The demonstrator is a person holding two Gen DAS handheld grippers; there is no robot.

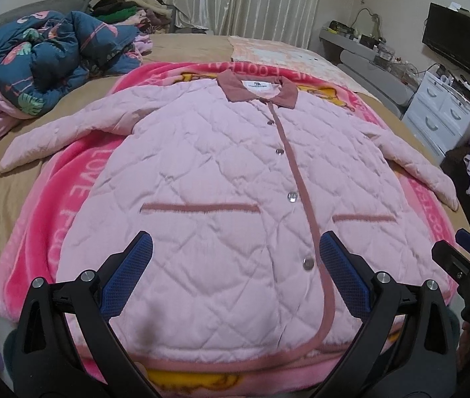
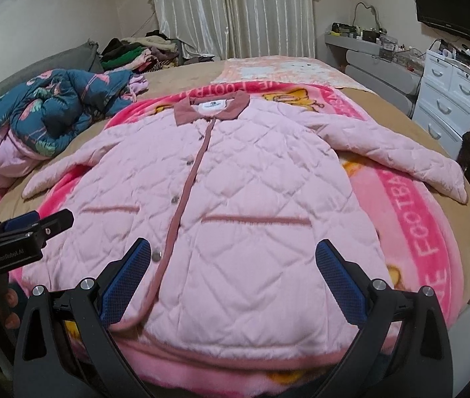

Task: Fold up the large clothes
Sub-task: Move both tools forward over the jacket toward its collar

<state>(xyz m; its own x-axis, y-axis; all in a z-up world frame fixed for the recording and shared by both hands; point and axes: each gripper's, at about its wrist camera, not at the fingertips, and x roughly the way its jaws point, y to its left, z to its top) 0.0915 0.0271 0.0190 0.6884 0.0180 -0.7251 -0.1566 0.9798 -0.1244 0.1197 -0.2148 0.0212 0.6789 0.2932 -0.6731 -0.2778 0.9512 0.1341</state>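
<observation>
Quilted jacket [image 1: 221, 179] spread flat, sleeves out.

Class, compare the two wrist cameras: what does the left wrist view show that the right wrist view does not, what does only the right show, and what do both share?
Only the left wrist view shows the right gripper from outside, at the right edge, and the jacket's lowest snap in the clear.

Only the right wrist view shows the left gripper from outside, printed "GenRobot AI", and fingertips of a hand under it.

Both show the pink quilted jacket lying flat, buttoned, sleeves spread, on a pink blanket, with open blue-padded fingers above the hem, holding nothing.
</observation>
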